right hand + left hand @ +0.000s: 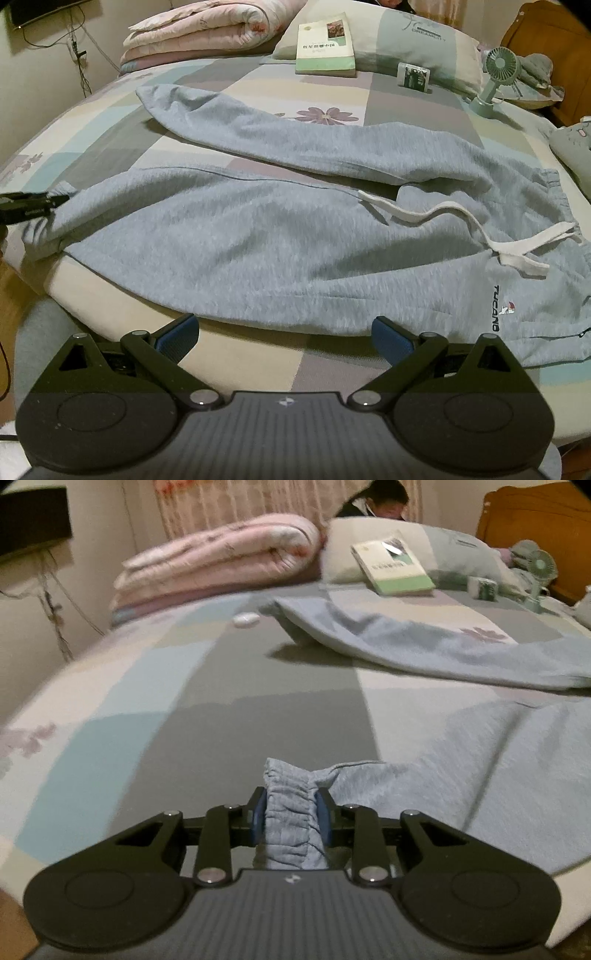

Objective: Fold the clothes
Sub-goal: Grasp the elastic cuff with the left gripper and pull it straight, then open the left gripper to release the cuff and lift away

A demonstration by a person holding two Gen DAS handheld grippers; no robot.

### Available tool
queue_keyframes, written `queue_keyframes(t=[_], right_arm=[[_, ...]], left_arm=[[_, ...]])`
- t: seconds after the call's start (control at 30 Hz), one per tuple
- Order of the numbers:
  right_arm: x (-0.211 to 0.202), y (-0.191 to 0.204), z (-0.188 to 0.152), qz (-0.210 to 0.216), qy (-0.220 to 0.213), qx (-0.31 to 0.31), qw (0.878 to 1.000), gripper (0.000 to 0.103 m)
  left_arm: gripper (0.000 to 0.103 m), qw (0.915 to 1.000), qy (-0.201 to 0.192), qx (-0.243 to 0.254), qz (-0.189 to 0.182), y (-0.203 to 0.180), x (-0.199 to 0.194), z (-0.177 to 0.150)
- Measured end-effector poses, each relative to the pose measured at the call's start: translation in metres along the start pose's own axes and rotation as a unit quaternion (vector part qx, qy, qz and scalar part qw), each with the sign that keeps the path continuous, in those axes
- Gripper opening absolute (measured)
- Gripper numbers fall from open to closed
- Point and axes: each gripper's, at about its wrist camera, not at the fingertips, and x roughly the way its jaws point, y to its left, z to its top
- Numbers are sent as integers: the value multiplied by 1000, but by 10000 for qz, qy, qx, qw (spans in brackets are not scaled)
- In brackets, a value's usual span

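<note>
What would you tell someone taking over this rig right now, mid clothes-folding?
Left gripper: shut on the ankle cuff of the near leg of the light blue sweatpants.
Right gripper: open, holding nothing, hovering at the bed's near edge just short of the sweatpants.
Sweatpants lie spread on the patchwork bedsheet, legs splayed apart, waistband with white drawstring to the right.
Done: one cuff gripped. No fold visible yet.
Left: probably grip the waistband with the right gripper, bring the legs together, then fold.
</note>
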Motion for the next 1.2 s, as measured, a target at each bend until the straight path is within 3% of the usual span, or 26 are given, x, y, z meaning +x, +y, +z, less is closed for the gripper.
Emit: queue_keyframes(t=[0.27, 0.43, 0.53, 0.7, 0.8, 0.87, 0.93, 1.1, 1.2], right_arm=[[2, 3, 2, -19, 26, -43, 10000, 102], [2, 1, 2, -44, 20, -4, 10000, 102], [4, -1, 1, -48, 37, 37, 10000, 102], [2, -8, -1, -39, 18, 136, 9999, 102], [0, -14, -3, -20, -21, 214, 9998, 102], [-2, -20, -5, -23, -43, 285, 9996, 102], [-5, -28, -8, -50, -75, 364, 9993, 102], [-17, -62, -16, -169, -208, 768, 9967, 102], [-26, -90, -23, -258, -312, 1135, 9927, 102]], left_arm=[[27, 9990, -128, -295, 322, 33, 8, 15], [28, 9983, -46, -510, 270, 43, 21, 21], [32, 9986, 42, -409, 338, 39, 28, 21], [30, 9986, 125, -138, 498, 37, 34, 24], [31, 9978, 299, -313, 504, 44, 39, 28], [35, 9970, 398, -408, 518, 48, 42, 30], [46, 9964, 462, -410, 587, 48, 42, 31], [64, 9947, 380, -65, 956, 35, 29, 40], [70, 9928, 310, 132, 1145, 27, 18, 48]])
